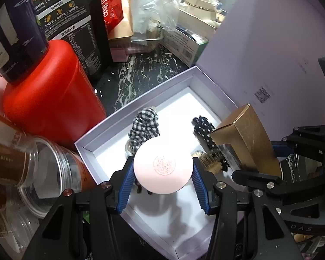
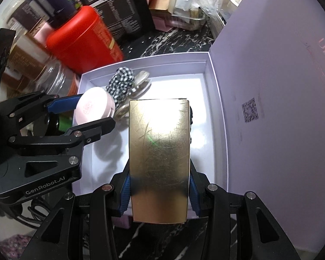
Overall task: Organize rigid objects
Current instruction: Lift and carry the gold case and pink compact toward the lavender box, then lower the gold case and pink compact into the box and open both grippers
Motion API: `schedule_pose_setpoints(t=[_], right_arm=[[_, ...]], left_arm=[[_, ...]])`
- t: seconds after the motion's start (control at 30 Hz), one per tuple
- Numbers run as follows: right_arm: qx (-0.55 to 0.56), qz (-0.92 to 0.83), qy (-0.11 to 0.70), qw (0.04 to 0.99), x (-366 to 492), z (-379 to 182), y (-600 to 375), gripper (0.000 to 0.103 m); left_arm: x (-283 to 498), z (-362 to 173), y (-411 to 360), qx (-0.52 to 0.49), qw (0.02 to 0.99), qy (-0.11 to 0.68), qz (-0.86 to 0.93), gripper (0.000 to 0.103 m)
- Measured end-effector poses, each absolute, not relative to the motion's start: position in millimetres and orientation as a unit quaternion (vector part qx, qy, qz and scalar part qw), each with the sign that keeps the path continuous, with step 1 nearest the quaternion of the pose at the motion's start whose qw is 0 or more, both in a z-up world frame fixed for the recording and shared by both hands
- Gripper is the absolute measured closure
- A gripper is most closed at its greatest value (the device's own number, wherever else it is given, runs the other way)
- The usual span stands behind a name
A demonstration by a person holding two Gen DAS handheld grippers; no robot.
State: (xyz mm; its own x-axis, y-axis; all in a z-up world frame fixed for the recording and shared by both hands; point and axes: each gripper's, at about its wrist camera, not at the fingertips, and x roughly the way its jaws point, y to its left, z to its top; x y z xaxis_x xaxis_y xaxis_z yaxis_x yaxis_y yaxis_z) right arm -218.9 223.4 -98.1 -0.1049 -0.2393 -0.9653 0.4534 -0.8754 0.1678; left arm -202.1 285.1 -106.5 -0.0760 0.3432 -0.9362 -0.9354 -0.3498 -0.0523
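Observation:
My left gripper is shut on a round pink compact, held above the open lavender box. My right gripper is shut on a gold rectangular carton, also over the box; the same gold carton shows at the right of the left wrist view. The pink compact appears left of the carton in the right wrist view, between blue pads. Inside the box lie a checked black-and-white scrunchie and a black dotted hair piece.
The box's lavender lid stands upright on the right. A red canister and a clear plastic jar crowd the box's left side. Dark packets, a red bag and plastic wrap stand behind, on a black marbled counter.

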Motion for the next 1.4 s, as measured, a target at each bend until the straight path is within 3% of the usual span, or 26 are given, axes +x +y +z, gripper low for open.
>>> schedule_pose_setpoints(t=[1.4], right_arm=[[0.621, -0.752, 0.074, 0.208, -250, -112, 224, 0.056]], left_arm=[[-210, -125, 313, -0.485, 0.426, 0.334, 0.687, 0.051]])
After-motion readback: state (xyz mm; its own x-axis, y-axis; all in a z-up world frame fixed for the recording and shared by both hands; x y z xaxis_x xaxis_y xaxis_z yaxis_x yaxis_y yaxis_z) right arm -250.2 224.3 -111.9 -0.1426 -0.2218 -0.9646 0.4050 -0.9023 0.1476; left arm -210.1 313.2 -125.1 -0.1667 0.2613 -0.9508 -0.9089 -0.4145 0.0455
